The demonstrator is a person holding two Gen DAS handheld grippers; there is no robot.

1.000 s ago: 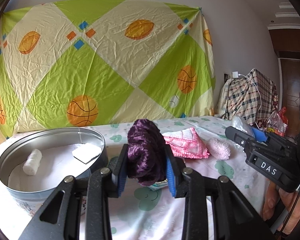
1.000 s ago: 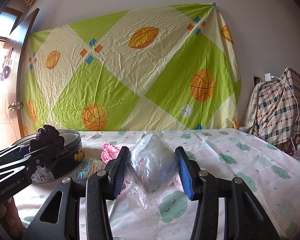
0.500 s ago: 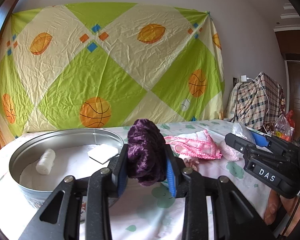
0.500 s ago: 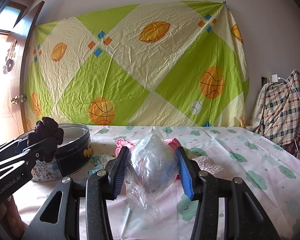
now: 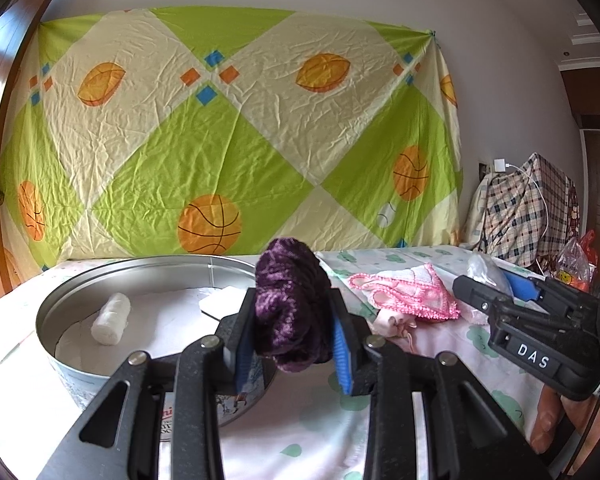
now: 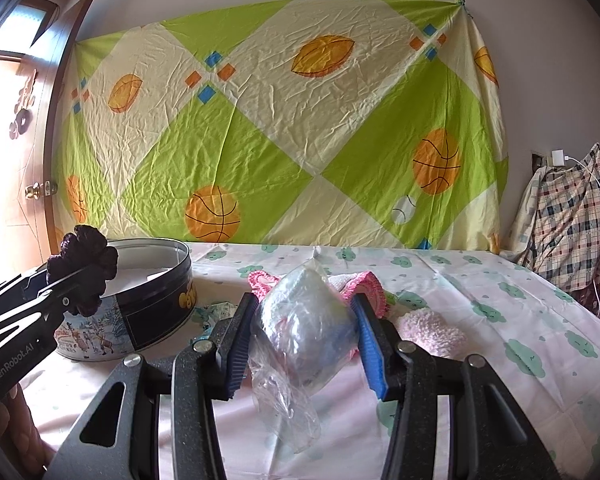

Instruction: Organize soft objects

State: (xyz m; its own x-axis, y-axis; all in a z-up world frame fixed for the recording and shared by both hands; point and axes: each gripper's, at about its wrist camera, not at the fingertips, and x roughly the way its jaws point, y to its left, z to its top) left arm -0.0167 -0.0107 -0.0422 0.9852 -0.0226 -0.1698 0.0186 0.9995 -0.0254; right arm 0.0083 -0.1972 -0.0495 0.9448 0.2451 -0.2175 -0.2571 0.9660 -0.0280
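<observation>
Squeezing the fuzzy purple ball (image 5: 290, 312) tight, the left gripper (image 5: 292, 336) hangs by the near edge of the round tin (image 5: 60, 308), so lift it over the rim before letting go, while the right gripper (image 6: 306, 334) hugs a plastic bag (image 6: 306, 320) beside the tin.

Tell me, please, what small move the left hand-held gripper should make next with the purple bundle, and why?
Probably carry it a little further left over the round tin and then let go. The left hand-held gripper is shut on the purple knit bundle, which hangs near the tin's right rim rather than over its middle; the tin already holds a white roll and a white pad.
</observation>
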